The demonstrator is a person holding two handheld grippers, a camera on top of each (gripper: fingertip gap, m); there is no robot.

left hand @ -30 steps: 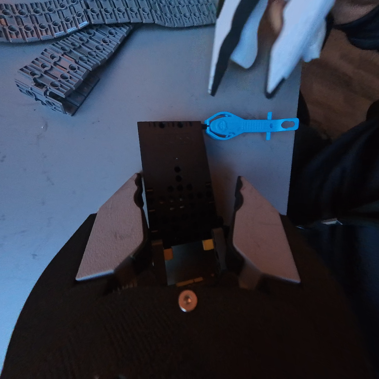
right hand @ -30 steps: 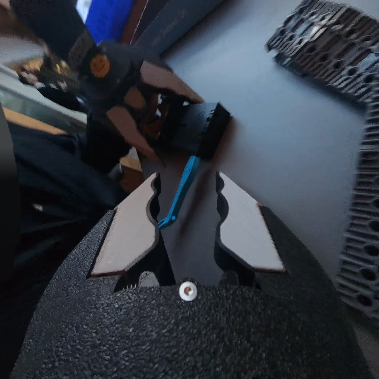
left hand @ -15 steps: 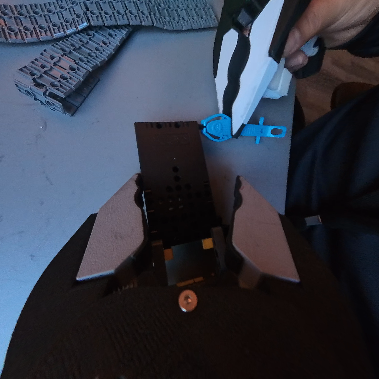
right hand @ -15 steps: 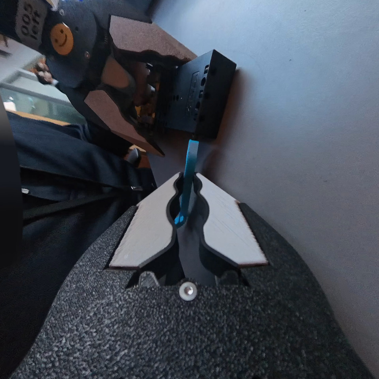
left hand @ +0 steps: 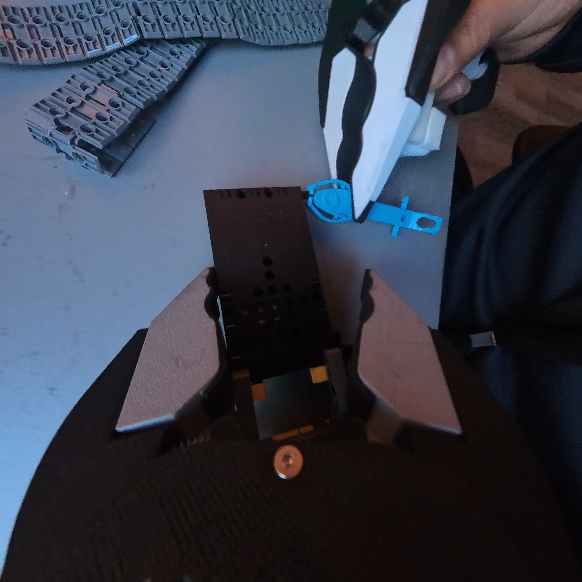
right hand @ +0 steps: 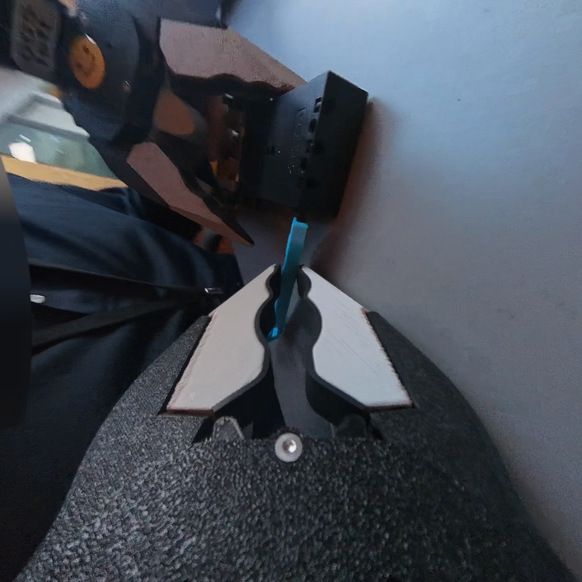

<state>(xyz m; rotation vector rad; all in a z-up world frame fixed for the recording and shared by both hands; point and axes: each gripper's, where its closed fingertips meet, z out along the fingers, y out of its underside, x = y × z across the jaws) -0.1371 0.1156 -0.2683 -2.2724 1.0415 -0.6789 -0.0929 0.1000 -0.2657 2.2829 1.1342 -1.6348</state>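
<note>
My left gripper (left hand: 287,280) is shut on a black perforated socket block (left hand: 264,245), which lies lengthwise between its fingers on the grey table (left hand: 126,252). A blue plastic clip (left hand: 330,204) sticks out sideways from the block's far right corner, its slotted tail pointing to the table edge. My right gripper (right hand: 289,269) is shut on this blue clip (right hand: 294,245), pinching its flat middle just short of the block (right hand: 315,148). In the left wrist view the right gripper (left hand: 349,195) comes down from above with white fingers (left hand: 378,119). The left gripper (right hand: 272,163) also shows in the right wrist view.
A long chain of grey linked blocks (left hand: 94,104) curls across the table's back left. The table's right edge (left hand: 447,252) lies just beyond the clip. A person's dark clothing (left hand: 510,252) and the hand (left hand: 504,31) holding the right gripper are past it. My hands' fingertips stand some 6 cm from each other.
The right gripper came down from above the table, closed on the blue clip and stays shut on it. The clip's tail has tilted slightly. The left gripper and block have hardly moved.
</note>
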